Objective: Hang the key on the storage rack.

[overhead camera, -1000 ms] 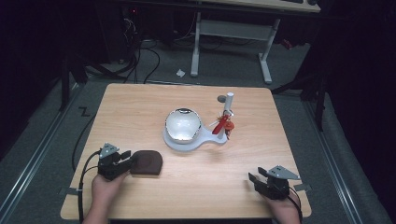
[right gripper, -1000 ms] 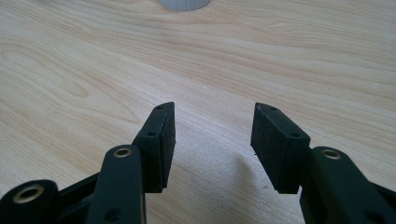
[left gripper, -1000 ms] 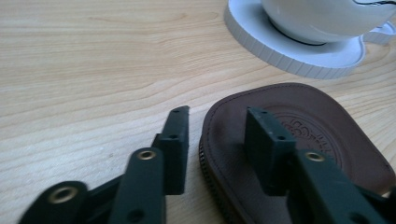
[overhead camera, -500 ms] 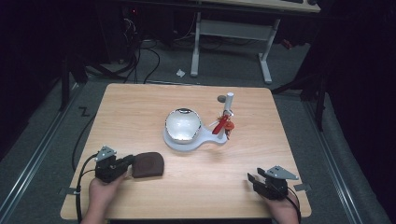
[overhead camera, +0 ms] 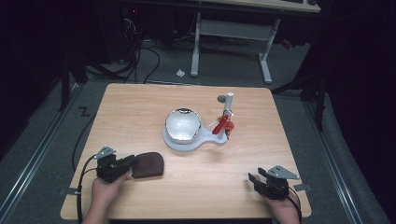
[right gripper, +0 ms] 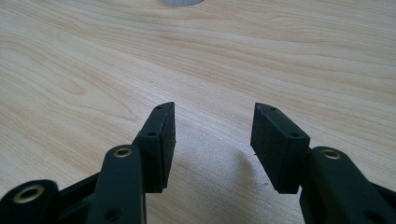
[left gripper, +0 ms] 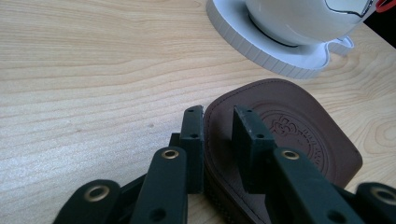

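Observation:
A dark brown leather pouch (overhead camera: 148,164) lies flat on the wooden table (overhead camera: 140,107) at the near left. My left gripper (overhead camera: 130,163) lies level at its left edge. In the left gripper view the pouch (left gripper: 299,135) has its stitched rim between my narrowly parted jaws (left gripper: 218,121). The jaws have just been opening a little, and a gap shows beside each pad. My right gripper (overhead camera: 254,179) rests at the near right, and in its own view it (right gripper: 212,121) stands open over bare wood.
A white stand (overhead camera: 187,142) holds a shiny round bowl (overhead camera: 183,125) at the table's middle. A white post (overhead camera: 229,102) with a red piece (overhead camera: 222,125) rises beside it. The stand's rim (left gripper: 280,56) lies just beyond the pouch.
The left jaws stand closer together around the pouch's edge than a second ago. Both hands have stayed where they were.

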Demonstrator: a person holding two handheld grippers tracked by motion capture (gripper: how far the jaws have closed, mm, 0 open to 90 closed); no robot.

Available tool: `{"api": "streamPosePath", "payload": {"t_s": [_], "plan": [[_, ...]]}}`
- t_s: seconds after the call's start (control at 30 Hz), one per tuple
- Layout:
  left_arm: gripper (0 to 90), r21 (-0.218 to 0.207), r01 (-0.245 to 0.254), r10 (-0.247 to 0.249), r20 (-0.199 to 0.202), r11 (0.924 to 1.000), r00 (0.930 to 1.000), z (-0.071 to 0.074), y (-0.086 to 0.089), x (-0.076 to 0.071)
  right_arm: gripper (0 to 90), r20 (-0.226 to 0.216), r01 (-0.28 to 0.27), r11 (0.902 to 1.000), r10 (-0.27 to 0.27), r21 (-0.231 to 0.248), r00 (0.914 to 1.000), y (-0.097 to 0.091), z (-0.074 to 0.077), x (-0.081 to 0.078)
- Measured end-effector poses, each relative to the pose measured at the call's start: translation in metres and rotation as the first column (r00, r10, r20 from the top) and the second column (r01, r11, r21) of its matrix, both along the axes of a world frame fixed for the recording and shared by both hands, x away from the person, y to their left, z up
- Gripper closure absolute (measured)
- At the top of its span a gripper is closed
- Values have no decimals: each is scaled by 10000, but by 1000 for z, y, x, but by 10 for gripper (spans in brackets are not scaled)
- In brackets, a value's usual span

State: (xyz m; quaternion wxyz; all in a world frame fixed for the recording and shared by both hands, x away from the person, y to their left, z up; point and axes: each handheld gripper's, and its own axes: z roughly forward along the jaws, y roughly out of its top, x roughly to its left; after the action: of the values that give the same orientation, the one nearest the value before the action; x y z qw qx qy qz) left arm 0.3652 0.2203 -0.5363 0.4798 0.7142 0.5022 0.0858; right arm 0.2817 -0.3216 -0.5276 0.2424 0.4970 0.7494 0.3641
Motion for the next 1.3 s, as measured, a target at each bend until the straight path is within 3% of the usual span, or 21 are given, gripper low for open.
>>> {"api": "streamPosePath", "payload": {"t_s": [0.1,0.37,0.53,0.67,0.73,0.77,0.8,0.87,1.17,1.3], "plan": [[796,71,-101,100,40,9999,9999,-1,0,-1,505,8,3,10000,-3,-2,10000,0,0,-1],[868,1043,-225,141,808,9943,9966,2,-8,-8,506,22,65,10000,-65,33,10000,0,1,-1],[872,706,-179,99,1121,9973,9937,8,-6,-14,507,70,89,9999,-89,70,9999,-1,2,-1],[874,464,-203,115,1819,9987,9832,22,-8,-23,508,80,70,10000,-71,64,9999,-2,2,-1],[875,419,-185,102,1908,9990,9816,24,-9,-24,508,80,79,9999,-79,71,9999,-2,2,0],[875,436,-188,89,2169,9989,9762,29,-11,-28,509,123,60,10000,-61,52,9999,-2,2,-1],[875,436,-188,89,2169,9989,9762,29,-11,-28,509,123,60,10000,-61,52,9999,-2,2,-1],[876,360,-245,148,2487,9991,9685,35,-12,-33,510,159,68,10000,-69,67,9998,-2,2,-1],[877,357,-297,182,2888,9989,9572,40,-15,-38,513,323,149,9998,-152,91,9994,-1,4,3],[877,279,-383,276,3151,9989,9487,45,-15,-42,514,291,141,9999,-142,30,9995,1,2,4]]}}
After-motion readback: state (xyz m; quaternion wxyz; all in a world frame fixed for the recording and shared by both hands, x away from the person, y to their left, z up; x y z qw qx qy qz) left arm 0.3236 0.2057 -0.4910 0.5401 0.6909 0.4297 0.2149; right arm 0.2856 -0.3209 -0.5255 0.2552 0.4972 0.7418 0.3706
